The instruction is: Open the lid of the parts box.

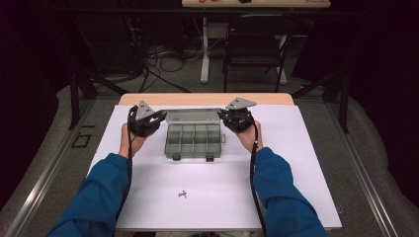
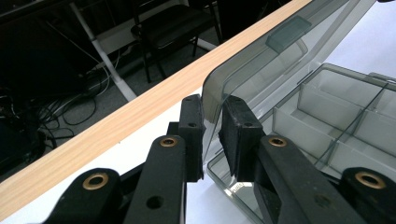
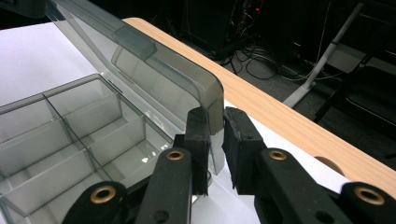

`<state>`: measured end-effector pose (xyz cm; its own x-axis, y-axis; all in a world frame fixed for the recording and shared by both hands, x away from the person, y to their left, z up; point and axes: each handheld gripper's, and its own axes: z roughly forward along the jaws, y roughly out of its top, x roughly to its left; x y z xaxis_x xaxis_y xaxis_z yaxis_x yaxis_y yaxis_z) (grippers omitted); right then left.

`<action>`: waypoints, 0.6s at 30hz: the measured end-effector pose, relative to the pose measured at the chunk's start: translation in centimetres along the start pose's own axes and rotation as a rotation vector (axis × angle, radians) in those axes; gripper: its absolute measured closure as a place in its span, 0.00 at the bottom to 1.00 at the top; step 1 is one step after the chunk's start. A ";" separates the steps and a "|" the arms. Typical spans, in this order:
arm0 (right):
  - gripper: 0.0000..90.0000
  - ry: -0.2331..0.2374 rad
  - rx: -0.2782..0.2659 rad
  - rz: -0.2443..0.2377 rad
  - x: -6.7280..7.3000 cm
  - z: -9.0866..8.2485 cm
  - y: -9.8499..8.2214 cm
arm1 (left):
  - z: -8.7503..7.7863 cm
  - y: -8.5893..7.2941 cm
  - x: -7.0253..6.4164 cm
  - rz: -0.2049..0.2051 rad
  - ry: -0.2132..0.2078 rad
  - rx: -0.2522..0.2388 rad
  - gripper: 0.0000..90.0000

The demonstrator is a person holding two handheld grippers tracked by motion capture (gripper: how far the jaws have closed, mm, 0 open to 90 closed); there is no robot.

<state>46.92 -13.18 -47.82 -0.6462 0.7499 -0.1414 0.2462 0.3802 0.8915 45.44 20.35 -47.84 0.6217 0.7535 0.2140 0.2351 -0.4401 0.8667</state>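
Clear compartment box (image 1: 192, 140) at tabletop (image 1: 148, 197) centre, lid (image 1: 192, 115) raised toward 12 o'clock. Left tool (image 2: 212, 135) and right tool (image 3: 215, 140) each clenched on lid corner. Risk: thin slick plastic slips from pads, lid drops; uneven pull twists hinge or drags box.

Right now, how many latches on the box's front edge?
2. Both sit on the near front wall of the compartment box: left latch near the left corner, right latch toward the right. None look hidden.
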 end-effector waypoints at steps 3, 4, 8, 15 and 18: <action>0.89 -0.009 0.002 0.001 0.0 0.1 0.1 | 0.2 0.0 0.0 0.002 0.004 -0.005 0.87; 0.89 -0.018 0.005 -0.002 0.0 0.2 0.2 | 0.2 0.0 0.1 0.003 0.005 -0.005 0.87; 0.90 -0.034 0.005 -0.005 0.0 0.4 0.3 | 0.4 0.1 0.2 -0.010 0.006 -0.008 0.87; 0.90 -0.047 0.000 0.016 -0.1 0.9 0.3 | 0.9 0.2 0.3 -0.039 0.014 -0.021 0.86; 0.90 -0.050 -0.002 0.018 -0.2 1.0 0.3 | 0.9 0.2 0.3 -0.032 0.016 -0.019 0.86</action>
<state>47.84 -12.67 -47.94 -0.6049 0.7827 -0.1464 0.2559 0.3652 0.8950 46.36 20.02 -48.03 0.6016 0.7751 0.1929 0.2405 -0.4060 0.8816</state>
